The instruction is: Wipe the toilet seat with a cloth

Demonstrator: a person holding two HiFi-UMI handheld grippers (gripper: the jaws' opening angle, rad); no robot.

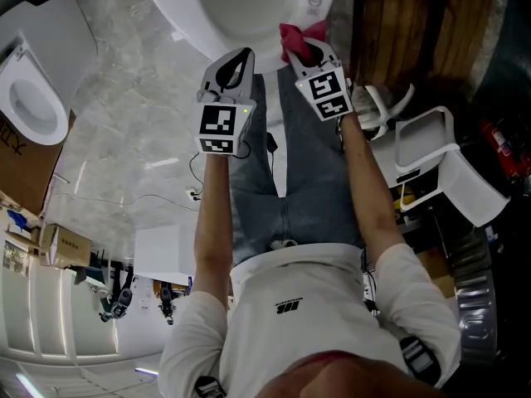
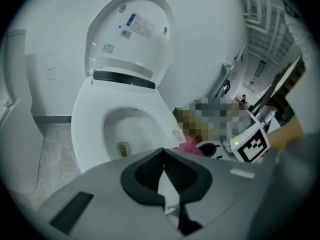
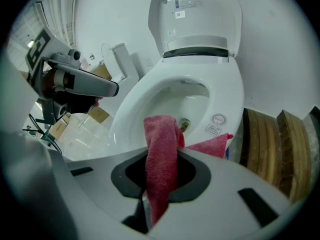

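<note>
Looks steeply down from the head over a white T-shirt (image 1: 299,305) and jeans (image 1: 307,181) to two grippers held out toward a white toilet seat (image 1: 241,15) at the top of the frame. Far left: a second toilet (image 1: 33,98) on a pale marbled floor (image 1: 124,164), well apart from the rest. Left of centre: the left gripper (image 1: 235,63), just short of the seat's front rim. Right of it: the right gripper (image 1: 311,52), with a red cloth (image 1: 297,36) bunched at its tip by the seat's edge. Further right: dark wooden panels (image 1: 423,23) and a white plastic frame (image 1: 431,152). From the left gripper view only: jaws shut tip to tip with nothing between them, the raised lid (image 2: 132,29) upright against a white wall, the open bowl (image 2: 127,129), and the cloth as a small pink patch beside the seat's right rim. From the right gripper view only: jaws clamped on the cloth, one fold standing up between them and trailing back toward the camera, another corner spread to the right near a round sticker (image 3: 218,120) on the rim, with the left gripper off to the left beside the seat. Actual contact between cloth and seat not certain from any view.
</note>
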